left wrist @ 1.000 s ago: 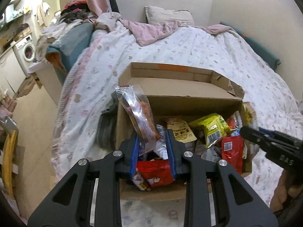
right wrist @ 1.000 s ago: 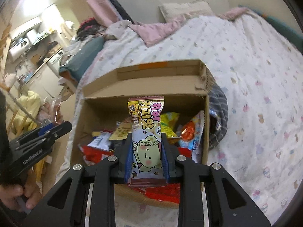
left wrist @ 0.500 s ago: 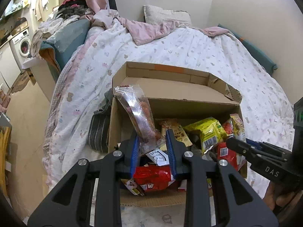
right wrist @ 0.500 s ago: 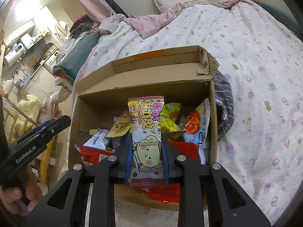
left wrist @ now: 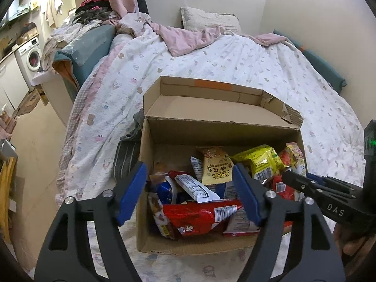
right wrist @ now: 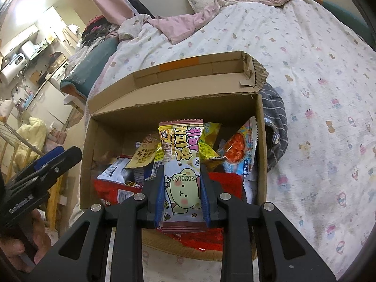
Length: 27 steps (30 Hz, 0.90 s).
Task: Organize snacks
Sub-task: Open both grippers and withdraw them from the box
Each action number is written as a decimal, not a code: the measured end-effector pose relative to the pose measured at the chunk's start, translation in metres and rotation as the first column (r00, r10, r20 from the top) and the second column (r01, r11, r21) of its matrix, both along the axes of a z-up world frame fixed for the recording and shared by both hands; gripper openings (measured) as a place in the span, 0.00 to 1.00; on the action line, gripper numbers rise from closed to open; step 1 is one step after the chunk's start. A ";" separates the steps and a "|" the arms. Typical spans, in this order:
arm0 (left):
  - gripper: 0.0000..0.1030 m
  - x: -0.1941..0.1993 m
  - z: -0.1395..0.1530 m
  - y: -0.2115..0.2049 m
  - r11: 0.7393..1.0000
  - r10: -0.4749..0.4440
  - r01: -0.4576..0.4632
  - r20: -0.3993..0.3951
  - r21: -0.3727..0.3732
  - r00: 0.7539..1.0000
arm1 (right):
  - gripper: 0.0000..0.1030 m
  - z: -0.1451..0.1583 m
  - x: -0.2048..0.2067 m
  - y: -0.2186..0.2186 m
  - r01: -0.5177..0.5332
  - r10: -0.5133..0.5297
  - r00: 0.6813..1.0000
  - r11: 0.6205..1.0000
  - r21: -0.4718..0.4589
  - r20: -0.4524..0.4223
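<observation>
An open cardboard box [left wrist: 221, 127] on the bed holds several snack packets, among them a red one [left wrist: 199, 216], a yellow one [left wrist: 258, 159] and a beige one [left wrist: 216, 166]. My left gripper [left wrist: 190, 190] is open and empty just above the box's near left part. My right gripper [right wrist: 181, 188] is shut on a cookie packet [right wrist: 181, 155] with a yellow top and a green cartoon face, held upright over the box [right wrist: 105, 145]. The right gripper also shows in the left wrist view [left wrist: 305, 185], and the left gripper in the right wrist view [right wrist: 56, 159].
The box lies on a bed with a white patterned quilt [left wrist: 235, 61], a pink blanket [left wrist: 188, 35] and a pillow [left wrist: 209, 21]. A grey striped garment [right wrist: 275, 127] lies against the box's side. A washing machine [left wrist: 33, 56] and clutter stand at the left.
My left gripper opened and let go of the clear packet of orange snacks, which now lies in the box. My right gripper still holds the cookie packet.
</observation>
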<state>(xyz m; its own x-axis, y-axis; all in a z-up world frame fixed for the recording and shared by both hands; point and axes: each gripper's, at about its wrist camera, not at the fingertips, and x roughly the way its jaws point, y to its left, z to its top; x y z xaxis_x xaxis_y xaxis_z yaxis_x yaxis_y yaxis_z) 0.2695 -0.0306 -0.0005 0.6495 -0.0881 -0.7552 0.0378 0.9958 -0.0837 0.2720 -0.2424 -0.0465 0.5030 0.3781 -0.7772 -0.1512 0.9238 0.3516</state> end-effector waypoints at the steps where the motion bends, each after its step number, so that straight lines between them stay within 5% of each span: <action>1: 0.71 0.000 0.000 0.000 1.000 -0.001 0.001 -0.001 0.003 1.000 | 0.28 0.000 0.001 0.000 0.001 -0.001 1.000 1.000 0.006 -0.002; 8: 0.71 -0.008 0.004 0.003 1.000 -0.003 0.003 0.018 0.019 1.000 | 0.32 0.007 -0.002 -0.001 0.005 -0.005 1.000 1.000 0.009 0.030; 11: 0.71 -0.014 0.006 0.006 1.000 0.000 0.000 0.031 0.008 1.000 | 0.75 0.015 -0.007 -0.002 0.009 -0.010 0.998 1.000 0.022 0.065; 18: 0.71 -0.037 0.017 0.020 0.996 0.088 -0.088 0.066 -0.006 0.994 | 0.78 0.044 -0.037 -0.007 0.028 -0.029 0.983 1.000 0.008 0.184; 23: 0.71 -0.063 0.036 0.021 0.997 0.057 -0.064 0.162 0.035 0.985 | 1.00 0.065 -0.067 -0.015 0.074 -0.075 0.962 0.997 0.015 0.262; 27: 0.71 -0.080 0.043 0.027 0.997 0.058 -0.065 0.174 0.038 0.983 | 1.00 0.073 -0.091 -0.015 0.106 -0.094 0.941 0.994 -0.019 0.325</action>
<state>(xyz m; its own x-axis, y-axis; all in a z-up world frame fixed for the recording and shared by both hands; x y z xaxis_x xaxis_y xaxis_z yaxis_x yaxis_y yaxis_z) 0.1892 -0.0037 0.0424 0.7736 -0.0137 -0.6336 -0.0135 0.9992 -0.0381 0.1814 -0.2570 0.0270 0.7633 0.2875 -0.5785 -0.1573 0.9513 0.2652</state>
